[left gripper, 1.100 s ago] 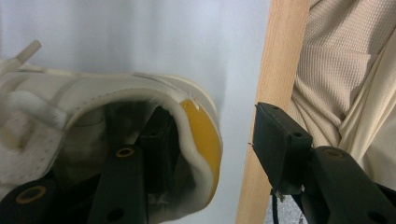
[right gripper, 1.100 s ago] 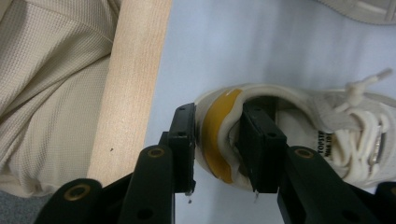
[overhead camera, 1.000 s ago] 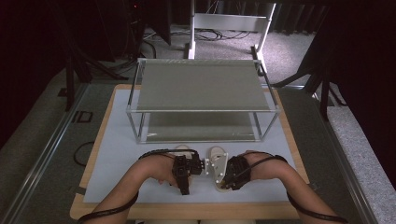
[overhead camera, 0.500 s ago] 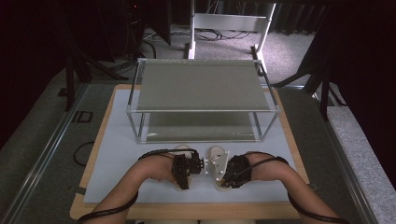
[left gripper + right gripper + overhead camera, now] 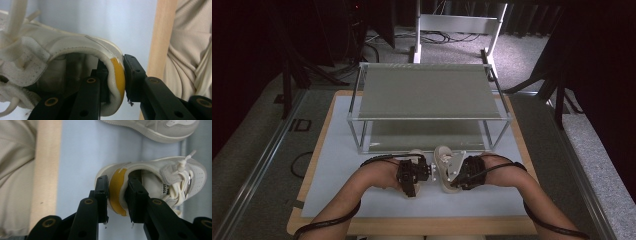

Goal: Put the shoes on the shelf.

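Now, high view: both my hands sit low on the pale worktop (image 5: 337,170), just in front of the two-tier metal rack (image 5: 429,117). My left gripper (image 5: 411,176) and right gripper (image 5: 464,172) lie close side by side, each at the heel of a white sneaker. The left sneaker (image 5: 416,156) and the right sneaker (image 5: 444,160) point toe-first toward the rack's lower shelf, toes near its front edge. Open worktop lies to either side of my forearms; the wooden border runs along the near edge. The shoes are largely hidden under the grippers and my hands, so their outlines are hard to read.

Left gripper view: my fingers (image 5: 136,75) are clamped on the heel collar of the left sneaker (image 5: 75,47), one finger inside the shoe opening, one outside against the yellow heel tab (image 5: 118,75). The jaws have just been closing, with the heel wall between them. The toe end is cut off at the frame's left. Behind it are the pale worktop, its wooden edge (image 5: 161,37) and my ribbed beige top (image 5: 192,50).

Right gripper view: my fingers (image 5: 101,192) pinch the heel of the right sneaker (image 5: 160,177) across its yellow tab (image 5: 116,192). The jaws stand narrow on the heel wall. The other sneaker's sole edge (image 5: 155,130) runs along the top, cut off. Clear worktop lies between the heel and the wooden edge (image 5: 47,170).
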The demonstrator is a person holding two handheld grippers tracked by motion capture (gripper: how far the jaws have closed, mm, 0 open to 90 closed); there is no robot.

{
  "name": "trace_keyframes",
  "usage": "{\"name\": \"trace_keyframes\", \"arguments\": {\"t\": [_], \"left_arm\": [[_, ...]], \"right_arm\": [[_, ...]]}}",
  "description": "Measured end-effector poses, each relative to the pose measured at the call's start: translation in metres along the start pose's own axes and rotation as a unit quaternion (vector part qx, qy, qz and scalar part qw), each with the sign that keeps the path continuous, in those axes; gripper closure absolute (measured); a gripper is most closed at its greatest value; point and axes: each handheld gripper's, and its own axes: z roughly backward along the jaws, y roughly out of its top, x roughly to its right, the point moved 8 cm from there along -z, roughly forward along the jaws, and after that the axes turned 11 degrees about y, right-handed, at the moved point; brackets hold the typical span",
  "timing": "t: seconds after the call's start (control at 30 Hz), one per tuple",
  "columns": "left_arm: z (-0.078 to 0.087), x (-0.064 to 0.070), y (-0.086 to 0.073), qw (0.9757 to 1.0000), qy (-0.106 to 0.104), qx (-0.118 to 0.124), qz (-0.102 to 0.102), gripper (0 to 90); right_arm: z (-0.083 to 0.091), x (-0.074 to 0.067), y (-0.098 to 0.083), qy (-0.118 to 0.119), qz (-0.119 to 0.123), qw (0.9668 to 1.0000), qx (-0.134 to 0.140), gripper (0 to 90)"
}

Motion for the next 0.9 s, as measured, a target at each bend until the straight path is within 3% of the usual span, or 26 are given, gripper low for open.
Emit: {"name": "trace_keyframes", "arguments": {"t": [0.03, 0.27, 0.4, 0.5, 0.6, 0.7, 0.73, 0.9], "left_arm": [[0.001, -0.004, 0.001, 1.0000, 0.007, 0.004, -0.006, 75.7], [0.008, -0.031, 0.015, 0.9990, 0.023, 0.036, 0.008, 75.6], [0.012, -0.054, 0.023, 0.9957, 0.049, 0.075, 0.025, 75.7], [0.011, -0.066, 0.025, 0.9942, 0.054, 0.090, 0.025, 75.8], [0.003, -0.078, 0.023, 0.9935, 0.069, 0.090, 0.014, 76.0], [-0.005, -0.087, 0.021, 0.9935, 0.071, 0.089, 0.009, 76.2], [-0.008, -0.090, 0.021, 0.9939, 0.071, 0.084, -0.002, 76.3], [-0.021, -0.098, 0.025, 0.9936, 0.059, 0.094, 0.024, 76.2]], "right_arm": [[0.001, 0.003, 0.000, -0.006, -0.003, 1.0000, 0.004, 72.6], [0.008, 0.027, 0.004, -0.036, -0.021, 0.9989, 0.020, 72.5], [0.012, 0.051, 0.007, -0.072, -0.045, 0.9956, 0.041, 72.4], [0.012, 0.060, 0.007, -0.077, -0.053, 0.9943, 0.050, 72.4], [0.008, 0.070, 0.006, -0.087, -0.054, 0.9935, 0.049, 72.3], [0.003, 0.080, 0.005, -0.099, -0.055, 0.9928, 0.040, 72.3], [0.001, 0.084, 0.005, -0.098, -0.056, 0.9929, 0.038, 72.4], [-0.008, 0.096, 0.007, -0.098, -0.053, 0.9933, 0.029, 72.2]]}}
